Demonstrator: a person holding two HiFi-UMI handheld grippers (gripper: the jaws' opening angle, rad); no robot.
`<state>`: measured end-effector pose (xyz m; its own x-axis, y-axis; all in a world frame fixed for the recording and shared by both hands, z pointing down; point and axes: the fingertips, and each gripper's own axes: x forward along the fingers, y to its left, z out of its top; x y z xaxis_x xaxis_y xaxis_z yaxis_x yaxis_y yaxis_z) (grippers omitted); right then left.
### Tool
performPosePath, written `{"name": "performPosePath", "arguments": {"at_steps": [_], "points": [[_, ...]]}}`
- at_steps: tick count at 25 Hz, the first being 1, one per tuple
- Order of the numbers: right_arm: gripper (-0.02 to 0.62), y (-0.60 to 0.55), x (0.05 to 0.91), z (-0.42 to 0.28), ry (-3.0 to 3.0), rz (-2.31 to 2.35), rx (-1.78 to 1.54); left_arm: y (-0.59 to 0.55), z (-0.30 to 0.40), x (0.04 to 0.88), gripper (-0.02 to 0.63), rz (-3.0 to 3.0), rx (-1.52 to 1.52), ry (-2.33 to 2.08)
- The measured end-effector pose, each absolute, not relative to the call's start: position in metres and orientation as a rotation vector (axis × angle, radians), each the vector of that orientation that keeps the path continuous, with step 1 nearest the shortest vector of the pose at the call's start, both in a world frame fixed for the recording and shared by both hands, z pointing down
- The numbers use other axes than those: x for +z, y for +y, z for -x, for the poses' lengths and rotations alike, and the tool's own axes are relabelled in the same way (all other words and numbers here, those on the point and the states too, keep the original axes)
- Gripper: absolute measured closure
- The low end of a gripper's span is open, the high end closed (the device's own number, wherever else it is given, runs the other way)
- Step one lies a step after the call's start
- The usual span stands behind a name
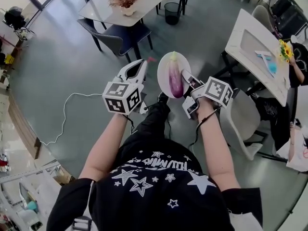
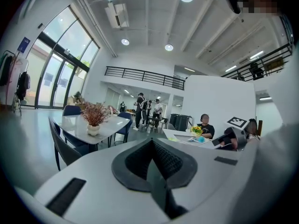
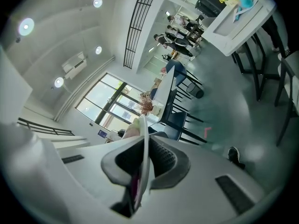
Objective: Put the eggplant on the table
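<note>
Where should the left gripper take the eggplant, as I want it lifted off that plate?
Probably around the purple middle of the eggplant, gripping across its narrow width, coming from the left: it lies lengthwise on the plate, whose right rim the right gripper clamps.

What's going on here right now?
A person standing on the open floor holds a pair of tongs in each hand. The right tongs are clamped on the rim of a white plate that carries the eggplant, held in the air. The left tongs are shut and empty beside it. The eggplant is not yet on a table; the nearest ones stand ahead and to the right.
</note>
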<state>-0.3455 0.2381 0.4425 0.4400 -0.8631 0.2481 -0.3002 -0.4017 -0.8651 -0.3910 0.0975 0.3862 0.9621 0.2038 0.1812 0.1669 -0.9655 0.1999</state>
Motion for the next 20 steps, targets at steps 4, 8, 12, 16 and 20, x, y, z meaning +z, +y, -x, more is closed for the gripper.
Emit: {"name": "performPosePath", "arguments": {"at_steps": [4, 8, 12, 16, 20], "points": [[0.565, 0.232, 0.443, 0.323, 0.988, 1.932, -0.926, 0.089, 0.369, 0.392, 0.599, -2.915, 0.297, 0.268], [0.565, 0.227, 0.446, 0.288, 0.978, 1.931, -0.926, 0.081, 0.335, 0.398, 0.599, -2.904, 0.294, 0.267], [0.565, 0.217, 0.45, 0.247, 0.973, 1.945, -0.929, 0.07, 0.29, 0.403, 0.599, -2.896, 0.291, 0.285], [0.565, 0.204, 0.453, 0.195, 0.953, 1.943, -0.931, 0.058, 0.23, 0.407, 0.598, -2.895, 0.311, 0.305], [0.565, 0.193, 0.454, 0.14, 0.937, 1.941, -0.95, 0.044, 0.17, 0.404, 0.599, -2.889, 0.316, 0.317]]}}
